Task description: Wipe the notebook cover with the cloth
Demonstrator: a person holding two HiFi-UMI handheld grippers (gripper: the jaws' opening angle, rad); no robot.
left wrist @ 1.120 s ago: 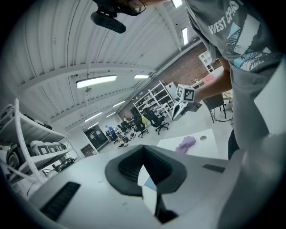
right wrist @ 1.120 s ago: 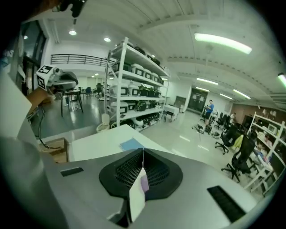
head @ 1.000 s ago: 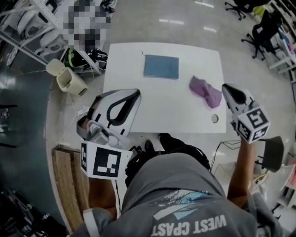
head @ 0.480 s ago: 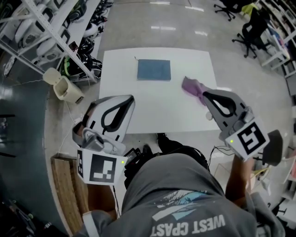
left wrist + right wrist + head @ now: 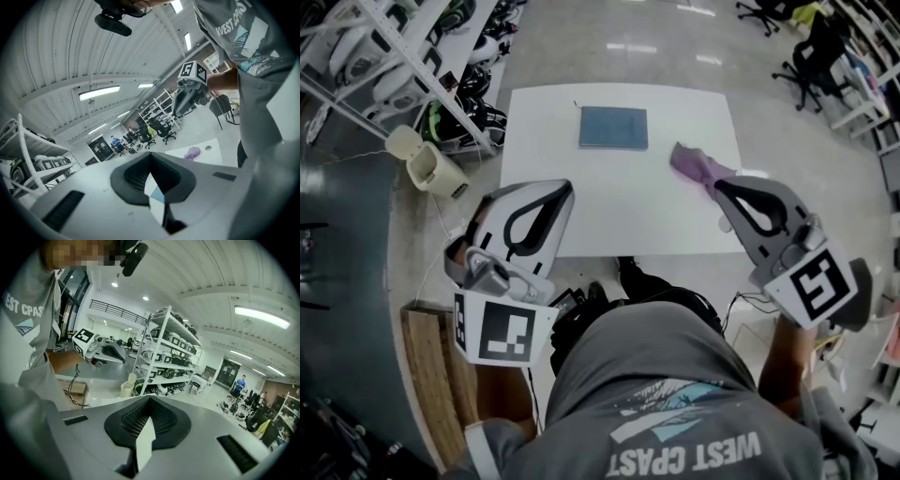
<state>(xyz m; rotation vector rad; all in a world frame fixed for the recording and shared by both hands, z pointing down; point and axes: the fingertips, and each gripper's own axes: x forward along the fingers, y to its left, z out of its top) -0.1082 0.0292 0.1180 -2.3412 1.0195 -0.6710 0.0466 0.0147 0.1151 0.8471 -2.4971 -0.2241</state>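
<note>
A blue notebook [image 5: 613, 127] lies flat near the far edge of the white table [image 5: 619, 216]. Right of it, a crumpled purple cloth [image 5: 698, 166] rests on the table; it also shows in the left gripper view as the cloth [image 5: 192, 152]. My left gripper [image 5: 564, 186] hovers over the table's near left corner, shut and empty. Beyond the near right corner my right gripper [image 5: 720, 187] is raised, shut and empty, its tip just short of the cloth. Each gripper view shows closed jaws, left gripper [image 5: 150, 155] and right gripper [image 5: 150, 399], with nothing between them.
A beige bin [image 5: 429, 159] stands on the floor left of the table, with shelving racks [image 5: 375, 47] behind it. Office chairs [image 5: 811, 52] stand at the far right. A wooden board [image 5: 431, 375] lies by my left side. A small round mark [image 5: 727, 226] sits near the table's right front corner.
My right gripper has swung in from the table's right side and risen, its tip now pointing at the cloth. The left gripper has barely shifted.
</note>
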